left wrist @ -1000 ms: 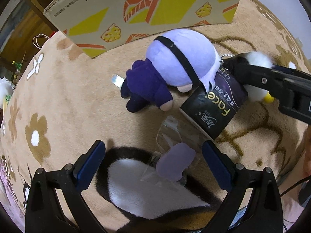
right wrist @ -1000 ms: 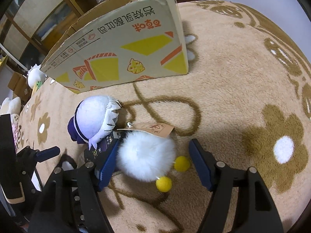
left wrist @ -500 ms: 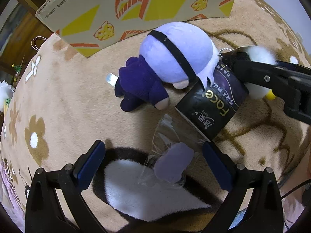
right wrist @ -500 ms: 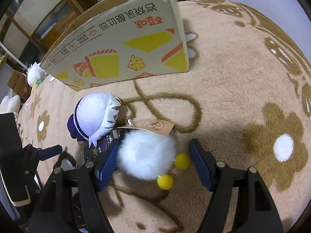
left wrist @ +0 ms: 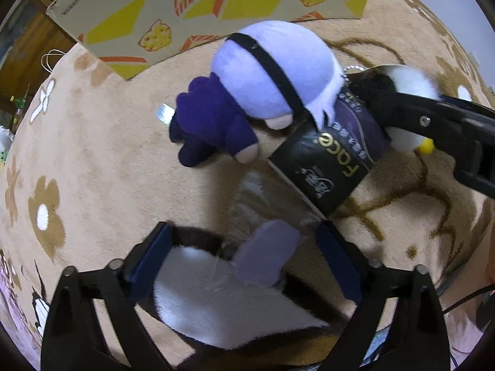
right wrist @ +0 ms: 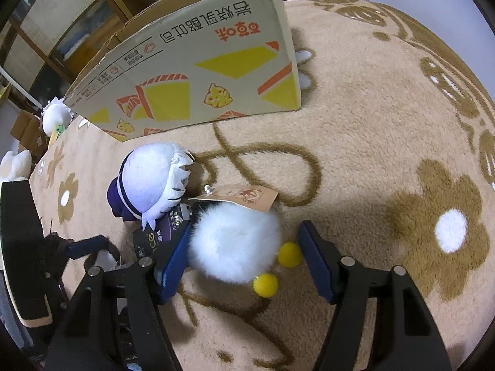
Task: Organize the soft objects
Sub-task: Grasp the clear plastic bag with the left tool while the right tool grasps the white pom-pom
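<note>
L jaws: spread wide, nothing clamped; left gripper (left wrist: 243, 255) is held low over the carpet (left wrist: 102, 160).
Between L jaws: a small lilac soft piece (left wrist: 266, 255) in a clear plastic bag (left wrist: 247, 204) is seen nearer the R-hand pad, not gripped; the bag's edges are hard to trace against the pile.
Under L jaws: a white patch w/ dark border woven in the carpet; its lower part is cut off by the gripper frame.
R jaws: wide apart, right gripper (right wrist: 244, 259) set round a white fluffy plush (right wrist: 232, 244); the inner pad lies against the fluff, the outer pad is kept apart; no squeeze is shown.
Plush details: two yellow balls (right wrist: 265, 284) are seen at its near side, one just beside the outer pad; a tan paper tag (right wrist: 244, 196) lies across its top. No face or shape can be made out.
Beside R inner pad: a dark tissue pack (left wrist: 328, 164) marked "Face"; its far end is hidden under the doll's head, and in the R view most of it is blocked by the pad.
Doll: lilac-headed plush doll (left wrist: 247, 99), dark purple body, black band over the head, lies on the carpet touching the pack; face turned away.
Beyond: cardboard box (right wrist: 191, 74) w/ yellow/orange print, top cut off in the L view, contents not visible.
Far edge (R view): white plush toys (right wrist: 55, 114) are partly seen, too small for detail.
</note>
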`<state>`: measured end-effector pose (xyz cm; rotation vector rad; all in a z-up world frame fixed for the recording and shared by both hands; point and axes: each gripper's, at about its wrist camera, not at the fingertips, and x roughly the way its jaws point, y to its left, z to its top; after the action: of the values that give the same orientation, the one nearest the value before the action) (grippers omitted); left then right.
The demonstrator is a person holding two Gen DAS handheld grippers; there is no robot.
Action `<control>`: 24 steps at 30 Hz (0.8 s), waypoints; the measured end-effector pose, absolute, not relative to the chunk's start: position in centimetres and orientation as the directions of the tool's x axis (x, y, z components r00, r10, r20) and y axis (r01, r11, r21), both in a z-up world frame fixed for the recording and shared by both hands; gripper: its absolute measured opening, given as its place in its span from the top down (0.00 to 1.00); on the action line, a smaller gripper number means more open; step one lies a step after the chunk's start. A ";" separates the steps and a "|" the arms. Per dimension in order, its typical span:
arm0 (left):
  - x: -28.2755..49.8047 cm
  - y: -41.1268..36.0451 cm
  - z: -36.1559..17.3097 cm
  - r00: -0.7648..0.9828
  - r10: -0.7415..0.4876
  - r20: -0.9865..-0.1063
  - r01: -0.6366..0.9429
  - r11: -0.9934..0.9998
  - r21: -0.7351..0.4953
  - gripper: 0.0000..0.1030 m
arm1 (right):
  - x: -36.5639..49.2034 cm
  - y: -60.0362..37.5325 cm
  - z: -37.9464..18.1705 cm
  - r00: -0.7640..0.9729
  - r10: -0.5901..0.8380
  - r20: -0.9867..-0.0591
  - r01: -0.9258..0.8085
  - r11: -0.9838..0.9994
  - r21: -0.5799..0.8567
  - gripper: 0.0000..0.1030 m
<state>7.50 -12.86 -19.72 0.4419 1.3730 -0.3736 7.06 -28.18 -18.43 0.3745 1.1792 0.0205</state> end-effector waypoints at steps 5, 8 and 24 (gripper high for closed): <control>7.3 -12.9 -19.6 0.135 -0.043 -0.990 0.506 0.862 0.031 0.31 | 6.9 -27.9 -18.5 0.375 0.230 -0.898 0.161 0.938 0.308 0.42; 7.2 -12.9 -19.4 0.131 -0.062 -0.989 0.507 0.862 0.013 0.45 | 6.8 -27.5 -18.6 0.362 0.251 -0.898 0.143 0.937 0.319 0.50; 8.1 -9.2 -17.4 0.158 -0.153 -0.976 0.437 0.897 -0.070 0.76 | 6.2 -28.2 -16.3 0.461 0.283 -0.841 0.108 0.923 0.369 0.67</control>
<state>8.08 -9.15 -17.35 0.2501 1.3507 -0.4279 6.17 -28.19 -16.25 0.4009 1.0943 0.1110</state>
